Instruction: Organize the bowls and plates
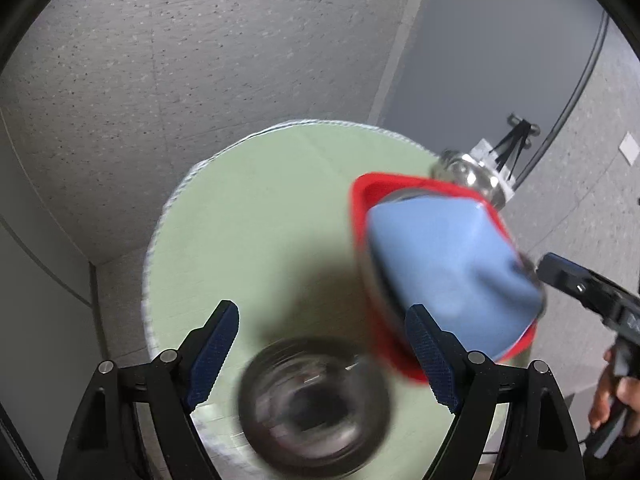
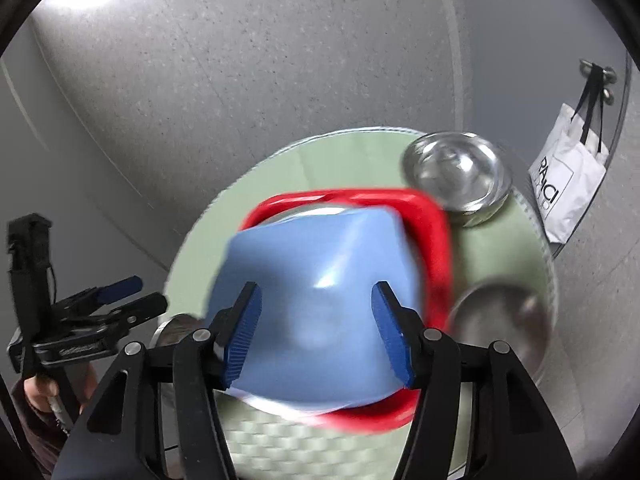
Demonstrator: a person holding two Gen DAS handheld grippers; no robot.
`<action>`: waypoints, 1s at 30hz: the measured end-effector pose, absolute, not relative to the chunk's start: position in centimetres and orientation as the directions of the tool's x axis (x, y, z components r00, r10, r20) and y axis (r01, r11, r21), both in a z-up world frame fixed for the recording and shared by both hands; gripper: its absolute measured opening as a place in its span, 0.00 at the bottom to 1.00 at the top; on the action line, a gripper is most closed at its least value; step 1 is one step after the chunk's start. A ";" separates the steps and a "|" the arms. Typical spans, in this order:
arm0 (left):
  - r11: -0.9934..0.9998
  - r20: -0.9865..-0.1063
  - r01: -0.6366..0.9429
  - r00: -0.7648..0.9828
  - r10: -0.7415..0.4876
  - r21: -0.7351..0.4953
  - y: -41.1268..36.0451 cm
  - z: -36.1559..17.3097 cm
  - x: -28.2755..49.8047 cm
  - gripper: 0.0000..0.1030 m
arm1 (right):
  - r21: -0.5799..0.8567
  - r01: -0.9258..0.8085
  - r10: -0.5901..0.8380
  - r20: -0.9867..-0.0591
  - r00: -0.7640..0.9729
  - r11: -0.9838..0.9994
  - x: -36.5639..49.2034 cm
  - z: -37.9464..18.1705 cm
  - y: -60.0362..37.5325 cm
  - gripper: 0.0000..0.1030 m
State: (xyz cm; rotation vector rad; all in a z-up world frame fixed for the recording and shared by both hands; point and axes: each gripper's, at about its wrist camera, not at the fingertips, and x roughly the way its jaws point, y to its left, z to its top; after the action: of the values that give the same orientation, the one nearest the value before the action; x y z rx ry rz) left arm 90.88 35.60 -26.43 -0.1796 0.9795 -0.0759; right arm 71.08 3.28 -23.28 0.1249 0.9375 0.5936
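While open, right gripper (image 2: 316, 332) hovers over blue bowl (image 2: 316, 312).

One legible marking noted: a white tote bag (image 2: 570, 196) hanging on the wall carries dark capital letters reading "PAICI", running vertically. Smaller print beneath is too small to read. No other text legible.

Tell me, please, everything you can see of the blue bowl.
The blue bowl looks like smooth, matte plastic with rounded square corners. It lies upside down, tilted, base up, inside the red tray on the green table. The open right gripper hangs over it, fingers either side; contact cannot be told. It is motion-blurred.
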 end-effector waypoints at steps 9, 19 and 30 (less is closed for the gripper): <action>0.988 -0.873 0.037 0.466 -0.148 -0.148 40.1 -29.8 85.9 0.79 | 0.353 -0.401 0.511 -0.752 0.416 0.845 61.7 -25.7 11.0 0.58; 0.988 -0.905 0.059 0.398 -0.152 -0.141 39.5 -32.6 86.5 0.59 | 0.220 -0.366 0.372 -0.828 0.419 0.904 59.8 -31.2 15.4 0.58; 0.980 -0.909 0.118 0.371 -0.191 -0.157 38.4 -34.8 87.5 0.14 | 0.208 -0.387 0.362 -0.851 0.382 0.898 60.4 -33.6 17.2 0.26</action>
State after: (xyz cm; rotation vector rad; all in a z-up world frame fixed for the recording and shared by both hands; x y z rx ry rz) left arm 87.51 38.38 -34.80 -0.0695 1.1746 -0.1982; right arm 60.38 17.15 -33.59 -0.0264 1.0782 0.4780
